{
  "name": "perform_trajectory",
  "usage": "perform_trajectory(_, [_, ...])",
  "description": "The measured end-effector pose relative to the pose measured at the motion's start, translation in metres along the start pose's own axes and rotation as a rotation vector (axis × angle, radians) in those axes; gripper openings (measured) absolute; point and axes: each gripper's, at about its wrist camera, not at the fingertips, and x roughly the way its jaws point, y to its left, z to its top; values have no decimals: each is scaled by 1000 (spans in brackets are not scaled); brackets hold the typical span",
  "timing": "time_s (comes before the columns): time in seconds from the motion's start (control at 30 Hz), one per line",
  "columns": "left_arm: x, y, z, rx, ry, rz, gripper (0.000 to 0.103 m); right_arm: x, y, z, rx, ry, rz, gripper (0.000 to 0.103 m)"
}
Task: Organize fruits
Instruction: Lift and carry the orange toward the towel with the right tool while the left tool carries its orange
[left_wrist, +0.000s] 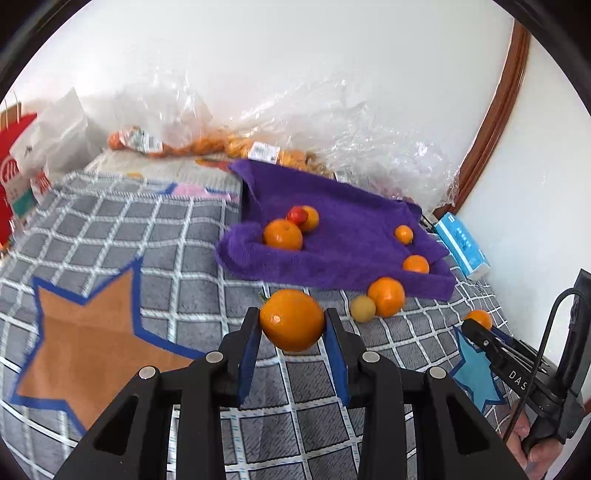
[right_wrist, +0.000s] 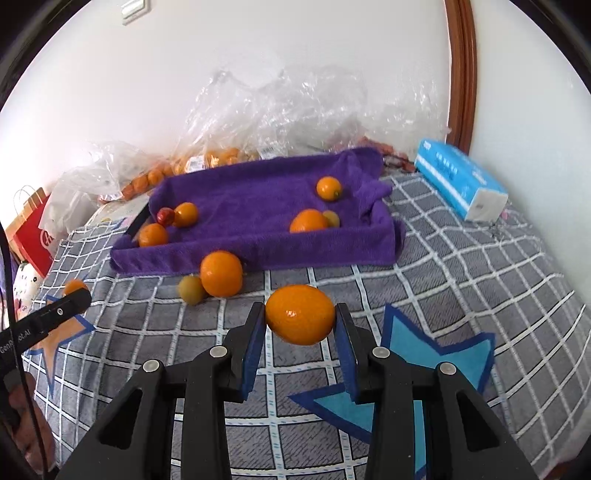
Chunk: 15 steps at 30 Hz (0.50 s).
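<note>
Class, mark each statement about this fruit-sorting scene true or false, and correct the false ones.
1. Each gripper holds an orange. True: the left gripper grips one orange, the right gripper another.
2. The towel is green. False: the towel is purple.
3. A small red fruit lies on the towel. True.
4. The tissue pack sits on the towel. False: it lies beside it, on the checked blanket.
5. All loose fruit is on the towel. False: a large orange and a yellowish fruit lie on the blanket.

fluffy purple towel (right_wrist: 258, 206), glossy oranges (right_wrist: 221, 273), crinkly clear plastic bags (right_wrist: 280, 107), woven checked blanket (right_wrist: 461, 280).
</note>
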Motion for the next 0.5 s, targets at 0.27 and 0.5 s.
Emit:
perform_trajectory(0.27, [-20, 1, 24, 14, -15, -20, 32, -19, 7, 26, 24, -40, 26, 37])
perform_trajectory(0.5, [-28, 3, 40, 17, -22, -4, 32, -25, 9, 42, 37, -59, 28, 37])
